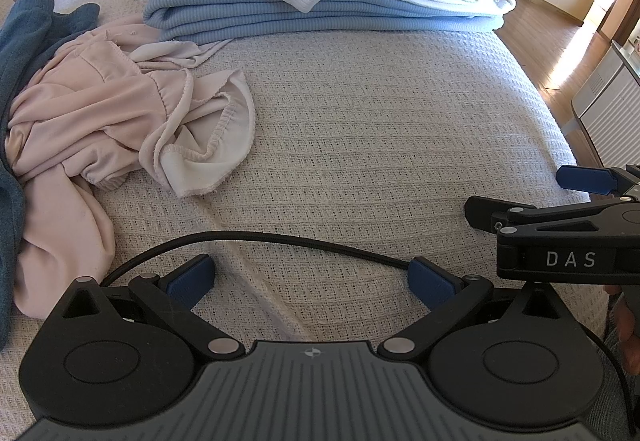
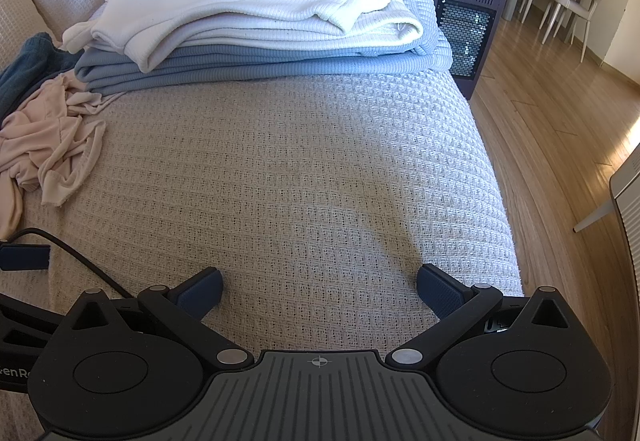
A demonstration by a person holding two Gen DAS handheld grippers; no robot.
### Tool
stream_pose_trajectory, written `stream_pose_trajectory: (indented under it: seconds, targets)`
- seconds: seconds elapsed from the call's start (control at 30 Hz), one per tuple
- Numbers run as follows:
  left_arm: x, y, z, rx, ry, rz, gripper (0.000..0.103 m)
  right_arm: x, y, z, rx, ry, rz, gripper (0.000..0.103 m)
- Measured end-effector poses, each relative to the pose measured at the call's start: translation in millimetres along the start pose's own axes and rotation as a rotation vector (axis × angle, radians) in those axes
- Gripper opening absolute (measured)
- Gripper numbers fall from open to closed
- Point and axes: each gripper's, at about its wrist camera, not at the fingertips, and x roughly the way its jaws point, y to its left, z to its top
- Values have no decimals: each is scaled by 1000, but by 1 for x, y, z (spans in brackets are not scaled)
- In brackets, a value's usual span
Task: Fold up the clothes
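Left tool (image 1: pixel 310 277): hanging over the bed cover with its blue-padded fingers spread wide, gripping nothing
Right tool (image 2: pixel 320 285): hovering over bare cover, fingers likewise spread apart and empty; in the left wrist view it is showing at the right edge, just beside the left tool
Cable (image 1: pixel 280 237): black, arcing across the cover between the left tool's fingers
Bed cover (image 1: pixel 380 129): pale waffle weave, carrying all the clothes
Pink garment (image 1: pixel 120 113): lying crumpled and unfolded at the left side of the bed, well apart from both tools
Teal garment (image 1: pixel 24 41): lying bunched at the far left, touching the pink garment
Folded stack (image 2: pixel 260 53): sitting at the far end of the bed, blue knit layers underneath
White garment (image 2: pixel 256 1): resting on top of the stack, loosely folded
Floor (image 2: pixel 560 113): wooden, running along the right side of the bed
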Motion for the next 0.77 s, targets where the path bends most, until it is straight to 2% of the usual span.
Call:
stream_pose_trajectory:
  seconds: [0.77]
  targets:
    - [-1, -1, 1, 3, 6, -1, 103, 1, -1, -2, -4, -3, 0, 103]
